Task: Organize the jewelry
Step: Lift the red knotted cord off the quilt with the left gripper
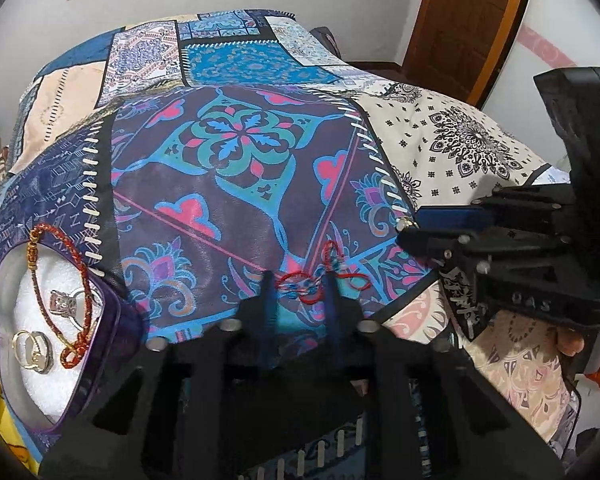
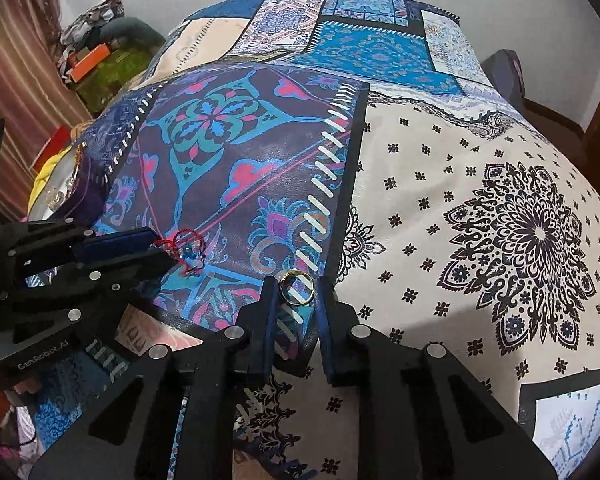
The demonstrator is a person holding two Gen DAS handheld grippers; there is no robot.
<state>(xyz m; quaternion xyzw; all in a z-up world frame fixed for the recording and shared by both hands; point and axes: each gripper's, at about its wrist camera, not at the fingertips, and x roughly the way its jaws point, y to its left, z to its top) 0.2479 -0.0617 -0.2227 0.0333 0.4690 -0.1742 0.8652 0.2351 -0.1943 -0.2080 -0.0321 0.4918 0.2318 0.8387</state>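
On a patchwork bedspread point(image 1: 236, 200), a white-lined tray point(image 1: 32, 376) already holds rings and a beaded bracelet. The left gripper point(image 1: 298, 288) is pinched on a red string bracelet point(image 1: 316, 284); the right gripper point(image 2: 296, 286) is pinched on a gold ring point(image 2: 297, 287). Both await the tray.

Both wrist views look steeply down, close over the bed point(image 1: 236, 136); each shows the other claw and the same purple patch point(image 2: 220, 152).

The purple jewelry box point(image 1: 112, 312) is cut off at the frame's left edge, its far side unseen.
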